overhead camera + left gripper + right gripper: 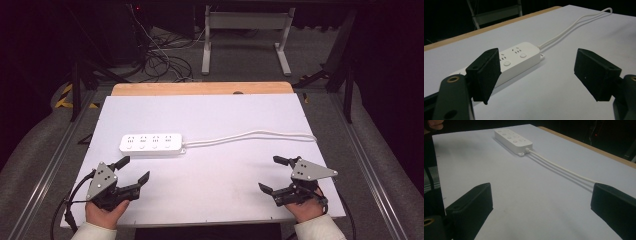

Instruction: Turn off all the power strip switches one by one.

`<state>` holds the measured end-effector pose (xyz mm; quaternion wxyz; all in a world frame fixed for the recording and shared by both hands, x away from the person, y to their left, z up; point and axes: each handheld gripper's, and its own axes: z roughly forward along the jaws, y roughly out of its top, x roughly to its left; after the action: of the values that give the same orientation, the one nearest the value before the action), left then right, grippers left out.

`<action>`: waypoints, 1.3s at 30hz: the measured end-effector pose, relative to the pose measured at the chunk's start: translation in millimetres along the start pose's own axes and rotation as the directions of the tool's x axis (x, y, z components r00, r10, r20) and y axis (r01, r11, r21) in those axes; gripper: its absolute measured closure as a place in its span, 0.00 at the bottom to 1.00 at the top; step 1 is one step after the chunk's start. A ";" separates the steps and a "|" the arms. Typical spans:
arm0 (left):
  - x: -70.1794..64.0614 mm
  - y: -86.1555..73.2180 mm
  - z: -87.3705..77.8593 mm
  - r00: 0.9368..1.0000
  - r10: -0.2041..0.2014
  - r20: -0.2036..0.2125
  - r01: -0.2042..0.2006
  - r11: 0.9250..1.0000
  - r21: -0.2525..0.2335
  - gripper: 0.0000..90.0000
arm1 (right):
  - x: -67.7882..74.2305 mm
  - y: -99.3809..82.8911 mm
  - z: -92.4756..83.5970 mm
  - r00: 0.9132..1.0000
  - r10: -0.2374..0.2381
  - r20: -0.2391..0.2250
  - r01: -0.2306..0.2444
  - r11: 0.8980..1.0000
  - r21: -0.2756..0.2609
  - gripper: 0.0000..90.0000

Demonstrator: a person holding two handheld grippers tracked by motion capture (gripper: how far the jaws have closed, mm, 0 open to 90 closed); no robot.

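Nearest the person, both hands sit at the front edge of the white surface (215, 200), one at 7 o'clock and one at 5 o'clock, well apart from each other. The left gripper (134, 170) has its jaws spread wide with nothing between them, angled toward 1 o'clock, so it looks straight at the power strip. The right gripper (270, 174) is likewise spread and empty, turned toward 10 o'clock across the bare middle of the surface. Both forearms come in low and level, wrists rolled slightly outward. This reads as a ready stance, with neither tool committed to a grasp.

Farther out, at about 11 o'clock, the power strip (151, 143) lies flat with its sockets facing up, just beyond the left gripper and not touching it. Its cord (250, 135) runs off toward 2 o'clock, doubled back on itself in a loose loop, probably to keep it on the surface.
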<state>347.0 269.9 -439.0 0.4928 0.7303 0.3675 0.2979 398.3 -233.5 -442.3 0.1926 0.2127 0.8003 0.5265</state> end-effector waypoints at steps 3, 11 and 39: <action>-0.5 0.8 -0.9 1.000 0.010 0.006 -0.010 1.000 0.003 0.24 | 0.3 0.0 -0.1 1.000 -0.002 0.002 0.002 1.000 -0.002 0.05; 0.0 1.7 -1.2 0.999 0.032 -0.002 -0.032 0.999 0.022 0.25 | 0.3 0.1 0.2 1.000 -0.004 -0.002 0.004 1.000 -0.001 0.05; 12.8 21.5 -8.7 1.000 -0.001 0.009 -0.001 0.993 0.119 0.40 | 2.0 0.3 5.3 1.000 -0.010 -0.008 0.010 1.000 0.008 0.05</action>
<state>352.4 279.7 -415.0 0.4502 0.7597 0.3823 0.2721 399.4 -228.3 -444.1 0.1912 0.2074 0.8043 0.5230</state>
